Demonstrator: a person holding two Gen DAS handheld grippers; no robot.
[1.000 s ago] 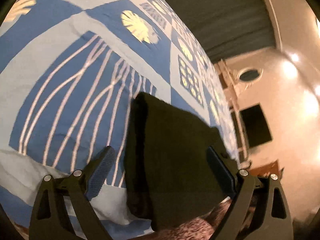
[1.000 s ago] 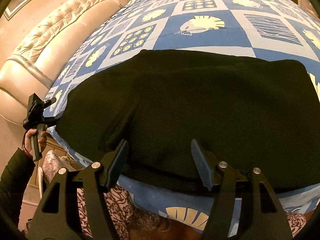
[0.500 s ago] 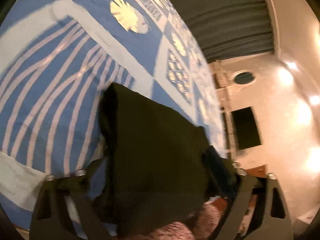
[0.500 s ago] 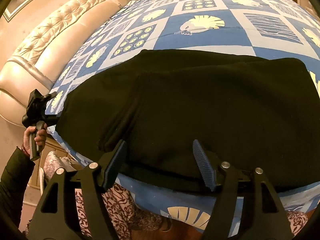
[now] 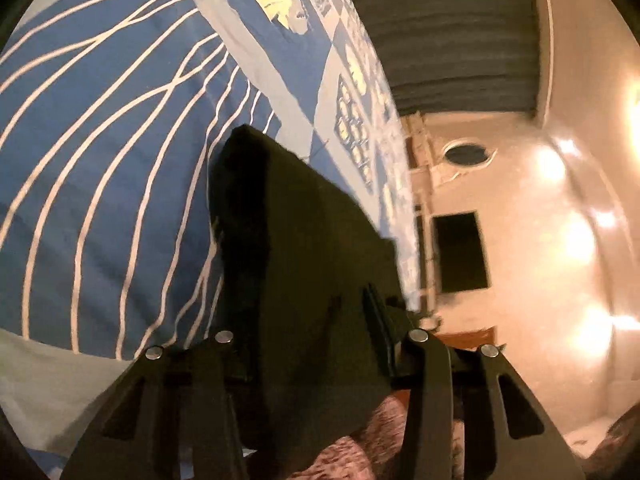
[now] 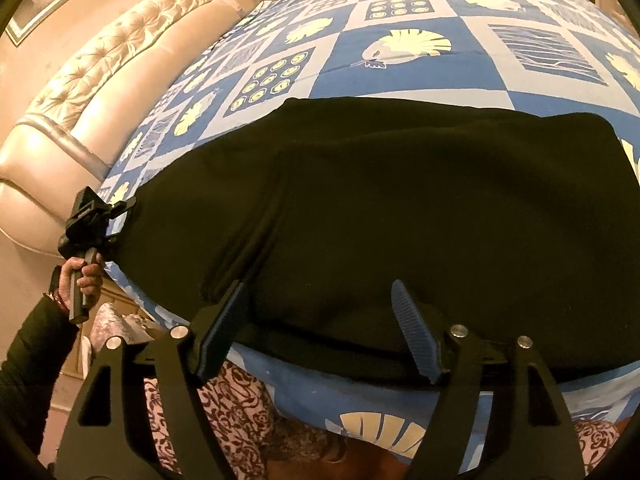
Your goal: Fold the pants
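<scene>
Right wrist: plain black pants (image 6: 400, 208), unlabelled.

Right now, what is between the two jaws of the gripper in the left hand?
A bunched end of the black pants. The left gripper has just been closing its jaws around that fabric at the edge of the blue bedspread; the left wrist view shows it.

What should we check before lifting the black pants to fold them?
1. Left gripper has the pants between its jaws: ok; jaws have just been closing on the end.
2. Left grip firm: cannot tell.
3. Right gripper holding cloth: not ok; jaws have just been opening, pads clear of the near edge.
4. Pants lie flat on the bedsheet: ok.
5. Bedsheet pinched with pants: cannot tell.
</scene>
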